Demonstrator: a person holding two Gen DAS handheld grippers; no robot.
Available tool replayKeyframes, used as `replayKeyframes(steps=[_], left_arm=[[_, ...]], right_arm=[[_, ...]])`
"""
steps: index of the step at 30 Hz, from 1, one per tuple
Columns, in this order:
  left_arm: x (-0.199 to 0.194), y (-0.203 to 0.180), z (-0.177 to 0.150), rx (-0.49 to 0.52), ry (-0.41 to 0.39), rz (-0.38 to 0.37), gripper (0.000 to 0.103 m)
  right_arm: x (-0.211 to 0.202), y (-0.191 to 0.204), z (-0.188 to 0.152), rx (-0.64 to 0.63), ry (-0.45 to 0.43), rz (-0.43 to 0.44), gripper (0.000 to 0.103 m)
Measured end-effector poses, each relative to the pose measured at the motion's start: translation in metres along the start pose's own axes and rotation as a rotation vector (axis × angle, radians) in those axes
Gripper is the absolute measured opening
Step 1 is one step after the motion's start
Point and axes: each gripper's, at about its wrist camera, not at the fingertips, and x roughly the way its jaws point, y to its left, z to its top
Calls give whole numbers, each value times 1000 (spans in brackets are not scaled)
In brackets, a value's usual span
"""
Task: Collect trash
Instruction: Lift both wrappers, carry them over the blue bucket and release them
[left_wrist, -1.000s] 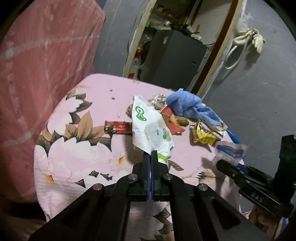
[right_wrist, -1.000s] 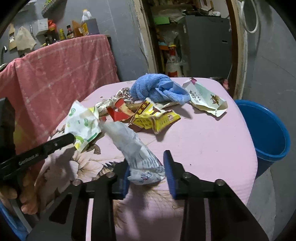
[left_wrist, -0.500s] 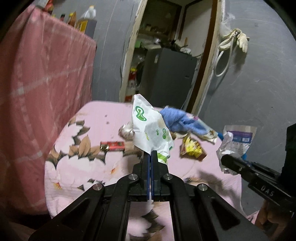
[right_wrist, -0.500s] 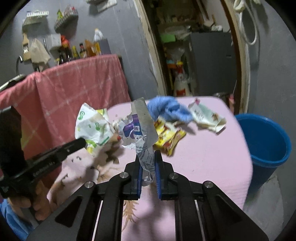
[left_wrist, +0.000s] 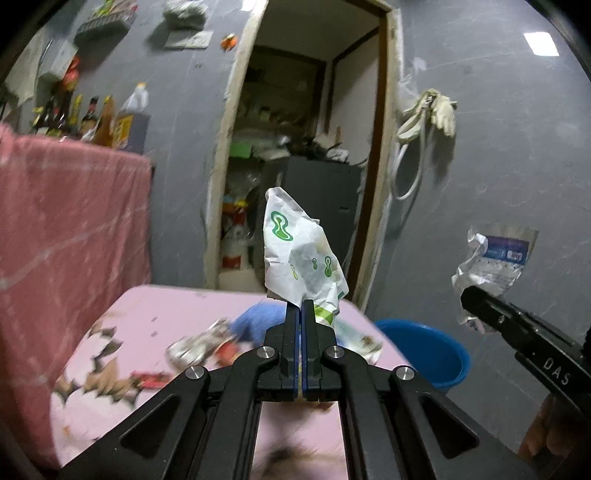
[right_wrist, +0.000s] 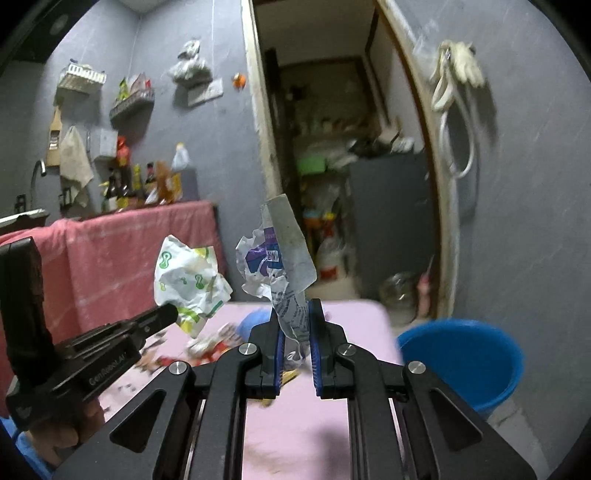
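Both grippers have come up higher off the table (left_wrist: 155, 314) since a second ago: left gripper (left_wrist: 300, 310) jaws clamped on the green-printed wrapper (left_wrist: 299, 254), right gripper (right_wrist: 295, 321) jaws pinching the purple-printed wrapper (right_wrist: 277, 258), blue bucket (right_wrist: 465, 354) nearby.

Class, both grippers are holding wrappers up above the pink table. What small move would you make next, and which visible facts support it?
Probably carry both loads right, over the blue plastic bucket. The left gripper is shut on the white wrapper with green print, the right gripper on the crumpled white and purple wrapper. Both hang clear of the pink cloth-covered table, and the bucket stands beside its right edge.
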Motion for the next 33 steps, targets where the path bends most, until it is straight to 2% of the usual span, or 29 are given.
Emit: replayKeyframes(steps=[4,10,15,19,23,30,33], left_arm=[[18,-31,9,25,-39,-35,0],[53,-75,15,47,-58,-82,0],[90,-110,16,72,-25,-117,0],[120,-132,8,80,34,-137,0],[148,-144,-1,52,120,-147,0],[191,-158,-19,32,293,-168,0],[207,-160,-29,19,372,-154,0]], right_arm=[[-2,-22,10,-29,-50,-72,10],[3,-68,14,-39,-98,-184,10],[13,-116,11,-15,-103,-237,11],[22,-145,4,-7,-87,-263,11],[34,-173,-8,30,-28,-278,11],[52,-204,-31,102,108,-308,11],[61,-216,-43,137,178,-315,11]])
